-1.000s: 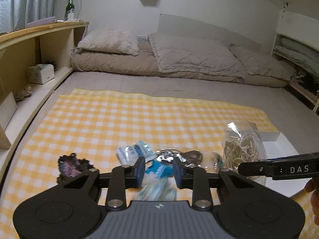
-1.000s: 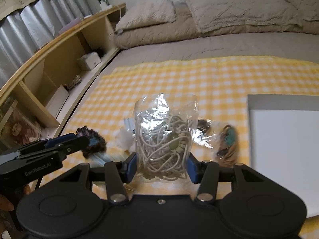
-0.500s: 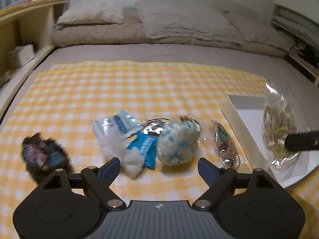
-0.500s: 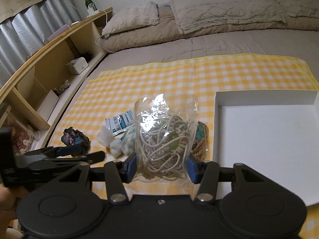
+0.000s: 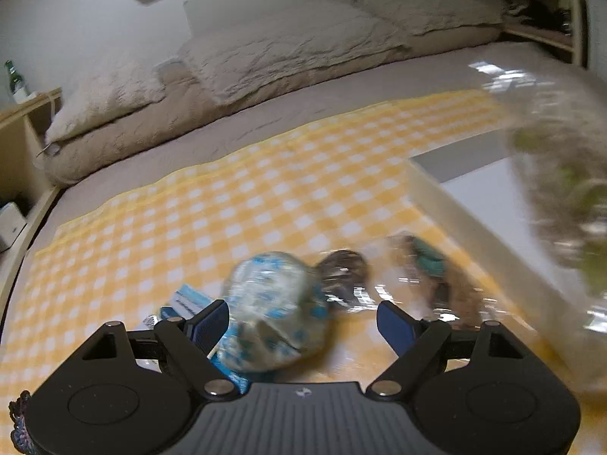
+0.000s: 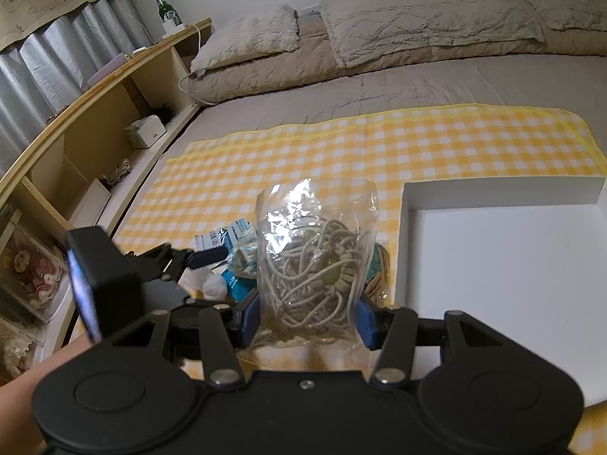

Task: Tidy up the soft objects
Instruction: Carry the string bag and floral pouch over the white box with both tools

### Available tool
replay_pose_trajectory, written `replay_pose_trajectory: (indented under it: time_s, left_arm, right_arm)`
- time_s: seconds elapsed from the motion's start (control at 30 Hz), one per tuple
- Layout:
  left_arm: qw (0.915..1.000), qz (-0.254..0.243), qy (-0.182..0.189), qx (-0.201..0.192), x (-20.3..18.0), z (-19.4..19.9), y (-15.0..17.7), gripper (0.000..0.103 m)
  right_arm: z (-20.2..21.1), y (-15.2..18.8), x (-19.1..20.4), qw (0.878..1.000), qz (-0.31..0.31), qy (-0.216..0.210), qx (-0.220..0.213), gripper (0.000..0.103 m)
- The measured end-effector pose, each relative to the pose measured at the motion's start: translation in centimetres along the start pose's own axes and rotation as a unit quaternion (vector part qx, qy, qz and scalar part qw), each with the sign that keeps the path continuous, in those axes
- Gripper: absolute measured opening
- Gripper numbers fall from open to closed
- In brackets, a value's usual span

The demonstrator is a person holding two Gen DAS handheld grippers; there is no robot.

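Note:
My right gripper (image 6: 307, 316) is shut on a clear bag of beige cords (image 6: 315, 265) and holds it upright above the yellow checked cloth (image 6: 341, 151), left of the white box (image 6: 504, 265). The bag also shows blurred in the left wrist view (image 5: 561, 189). My left gripper (image 5: 303, 320) is open, low over a blue-and-white patterned pouch (image 5: 273, 311) that lies between its fingers. It also shows in the right wrist view (image 6: 205, 256). A small clear bag with a teal item (image 5: 428, 265) lies to the right, beside the box wall (image 5: 455, 204).
A blue-white packet (image 6: 220, 235) and white cotton balls (image 6: 214, 286) lie by the pouch. A dark knitted piece (image 5: 19, 424) is at the near left. Wooden shelves (image 6: 76, 132) run along the left. Pillows (image 6: 417, 11) lie at the back.
My left gripper opened wide and moved forward and down, so the patterned pouch now lies between its fingers. My right gripper carried the cord bag right, next to the white box.

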State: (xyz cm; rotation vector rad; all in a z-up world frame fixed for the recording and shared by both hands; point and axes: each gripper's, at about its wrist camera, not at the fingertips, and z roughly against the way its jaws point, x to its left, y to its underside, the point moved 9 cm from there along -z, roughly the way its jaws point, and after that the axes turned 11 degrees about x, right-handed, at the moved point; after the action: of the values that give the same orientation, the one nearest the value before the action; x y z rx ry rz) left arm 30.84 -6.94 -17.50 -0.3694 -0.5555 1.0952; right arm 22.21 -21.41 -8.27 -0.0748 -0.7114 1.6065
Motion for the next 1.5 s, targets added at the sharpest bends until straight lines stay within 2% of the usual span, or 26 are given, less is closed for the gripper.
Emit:
replay_pose_trajectory:
  time_s: [0.1, 0.27, 0.37, 0.4, 0.43, 0.5, 0.57, 0.73, 0.9, 1.07, 1.23, 1.5]
  left_arm:
    - [0.9997, 0.022, -0.003, 0.004, 1.2, -1.3, -0.3, 0.090]
    - [0.9979, 0.060, 0.005, 0.025, 2.8, -3.2, -0.2, 0.088]
    - [0.9940, 0.098, 0.026, 0.042, 3.7, -3.9, 0.1, 0.073]
    - [0.9924, 0.109, 0.035, 0.047, 4.0, -4.0, 0.2, 0.063]
    - [0.9909, 0.119, 0.038, 0.050, 4.2, -3.8, 0.4, 0.058]
    - [0.9902, 0.124, 0.040, 0.051, 4.3, -3.5, 0.4, 0.054]
    - [0.9897, 0.130, 0.038, 0.047, 4.4, -3.0, 0.3, 0.049]
    - [0.9886, 0.145, 0.035, 0.024, 4.9, -1.3, -0.5, 0.048]
    - [0.9871, 0.154, 0.041, -0.017, 4.9, 1.6, -2.0, 0.048]
    - [0.9841, 0.155, 0.068, -0.053, 3.1, 5.0, -3.5, 0.048]
    - [0.9813, 0.142, 0.106, -0.074, -0.4, 7.7, -4.8, 0.047]
    - [0.9801, 0.081, 0.173, -0.055, -7.5, 8.7, -5.2, 0.048]
  right_arm:
    - [-0.3, -0.1, -0.3, 1.000, -0.004, -0.004, 0.006, 0.052]
    - [-0.8, -0.3, -0.9, 1.000, -0.007, -0.006, 0.015, 0.052]
    - [-1.1, -0.4, -1.0, 1.000, -0.008, -0.007, 0.019, 0.052]
    - [-1.2, -0.5, -1.1, 1.000, -0.009, -0.007, 0.020, 0.052]
    - [-1.2, -0.5, -1.1, 1.000, -0.009, -0.007, 0.021, 0.052]
    - [-1.2, -0.6, -1.1, 1.000, -0.009, -0.006, 0.020, 0.052]
    - [-1.2, -0.7, -1.2, 1.000, -0.008, -0.005, 0.019, 0.052]
    - [-0.9, -0.6, -1.3, 1.000, -0.010, -0.002, 0.013, 0.052]
    - [0.1, -0.6, -1.3, 1.000, -0.008, 0.003, -0.005, 0.052]
    - [1.4, -1.1, -2.0, 0.999, -0.005, 0.013, -0.030, 0.052]
    - [2.5, -1.7, -3.5, 0.998, -0.009, 0.027, -0.050, 0.052]
    - [3.6, -1.4, -7.5, 0.996, -0.014, 0.076, -0.048, 0.052]
